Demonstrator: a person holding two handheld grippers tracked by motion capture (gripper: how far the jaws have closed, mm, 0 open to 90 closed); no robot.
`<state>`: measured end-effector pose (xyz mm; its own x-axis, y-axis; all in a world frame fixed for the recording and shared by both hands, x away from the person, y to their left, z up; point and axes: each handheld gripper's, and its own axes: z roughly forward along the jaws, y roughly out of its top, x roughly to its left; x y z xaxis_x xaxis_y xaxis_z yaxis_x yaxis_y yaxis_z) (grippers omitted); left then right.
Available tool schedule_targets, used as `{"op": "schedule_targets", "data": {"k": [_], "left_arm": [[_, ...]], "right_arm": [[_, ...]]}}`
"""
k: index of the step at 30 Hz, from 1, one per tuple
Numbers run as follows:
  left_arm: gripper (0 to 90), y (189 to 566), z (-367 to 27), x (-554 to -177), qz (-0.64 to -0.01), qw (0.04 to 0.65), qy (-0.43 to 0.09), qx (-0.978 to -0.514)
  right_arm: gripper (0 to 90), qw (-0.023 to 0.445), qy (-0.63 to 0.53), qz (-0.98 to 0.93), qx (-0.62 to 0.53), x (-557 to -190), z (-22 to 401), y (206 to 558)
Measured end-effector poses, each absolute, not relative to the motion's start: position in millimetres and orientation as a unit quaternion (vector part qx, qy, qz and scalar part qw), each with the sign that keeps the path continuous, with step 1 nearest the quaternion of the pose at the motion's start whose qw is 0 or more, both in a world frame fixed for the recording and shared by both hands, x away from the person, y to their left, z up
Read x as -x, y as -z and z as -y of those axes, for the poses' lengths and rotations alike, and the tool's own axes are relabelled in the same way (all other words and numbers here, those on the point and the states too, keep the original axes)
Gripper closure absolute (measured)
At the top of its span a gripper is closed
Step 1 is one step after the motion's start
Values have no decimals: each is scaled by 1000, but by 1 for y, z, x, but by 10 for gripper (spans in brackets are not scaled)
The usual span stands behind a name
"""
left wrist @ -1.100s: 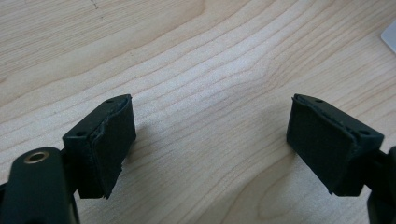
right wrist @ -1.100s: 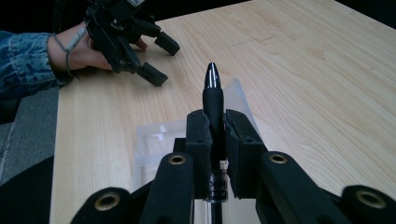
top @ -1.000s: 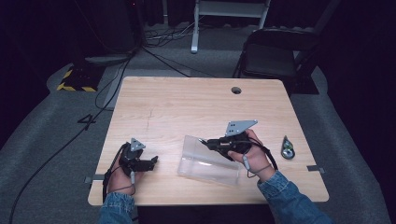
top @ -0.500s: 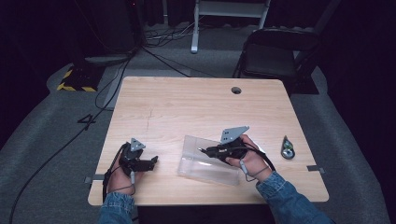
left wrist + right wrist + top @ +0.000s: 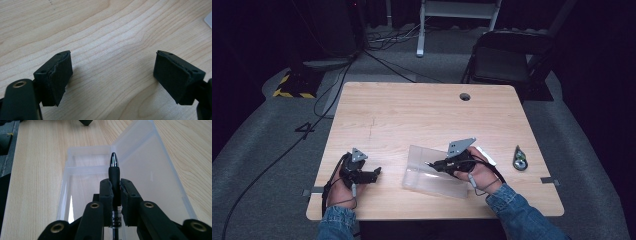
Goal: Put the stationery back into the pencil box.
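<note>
Right gripper [image 5: 115, 192]: fingers clamped on a pen [image 5: 114, 173], grip near mid-barrel, tip pointing ahead; judged a carry grip for setting the pen into the box.
Pen: stands between the two fingers [image 5: 106, 195], touching both, tip over the box interior, above its floor.
Box [image 5: 432, 175]: clear plastic, lid open and lying flat beside the tray, on the tabletop [image 5: 412, 115] near its front edge; open so the pen can go in lengthwise.
Left gripper [image 5: 374, 172]: fingers [image 5: 58, 75] apart, nothing between them, low over bare wood left of the box; judged idle, kept clear of the work.
Small object [image 5: 520, 159]: right of the box, near the tabletop's right edge, too small to identify.
Chair [image 5: 507, 60]: beyond the far edge.
</note>
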<state>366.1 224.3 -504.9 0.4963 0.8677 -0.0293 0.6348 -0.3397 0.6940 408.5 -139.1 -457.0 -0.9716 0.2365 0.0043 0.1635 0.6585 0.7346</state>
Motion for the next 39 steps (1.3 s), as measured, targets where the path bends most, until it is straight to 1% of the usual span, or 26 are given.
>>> {"op": "schedule_targets", "data": {"k": [21, 39], "left_arm": [[162, 505, -224, -366, -470, 331, -176, -799], [162, 505, -224, -366, -470, 330, -176, -800]], "right_arm": [[809, 36, -376, -920, -103, -409, 138, 465], [808, 43, -361, -927, -92, -406, 132, 471]]}}
